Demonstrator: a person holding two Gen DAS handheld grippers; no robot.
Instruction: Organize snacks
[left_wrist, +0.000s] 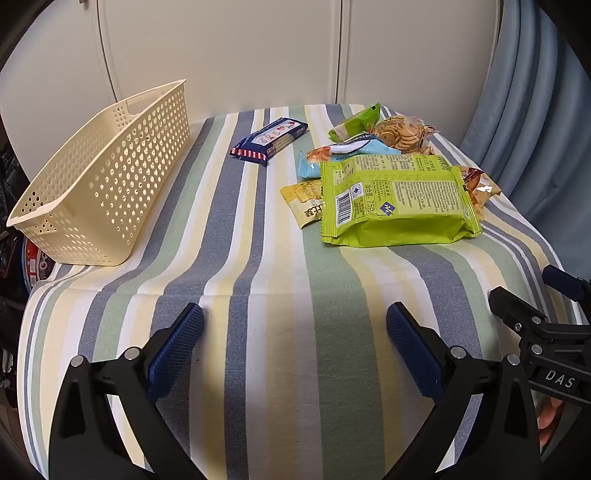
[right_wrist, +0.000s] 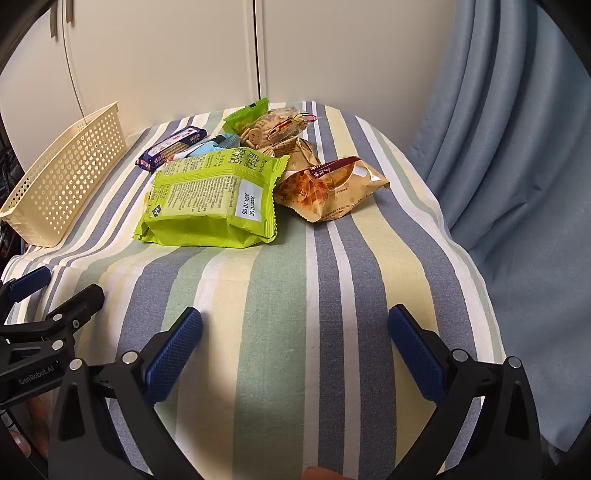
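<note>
Both the left gripper (left_wrist: 295, 343) and the right gripper (right_wrist: 295, 347) hang wide open over the striped tablecloth (left_wrist: 258, 258), holding nothing. The snack packets (left_wrist: 395, 199) lie heaped at the far right, well apart from the cream basket (left_wrist: 110, 177) on the left.

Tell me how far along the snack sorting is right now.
Nothing looks done: the cream basket shows no snacks inside. Nothing is in hand; the left gripper and right gripper are both open over the striped cloth. Left: the large green bag, the blue biscuit pack and the rest of the pile.
</note>
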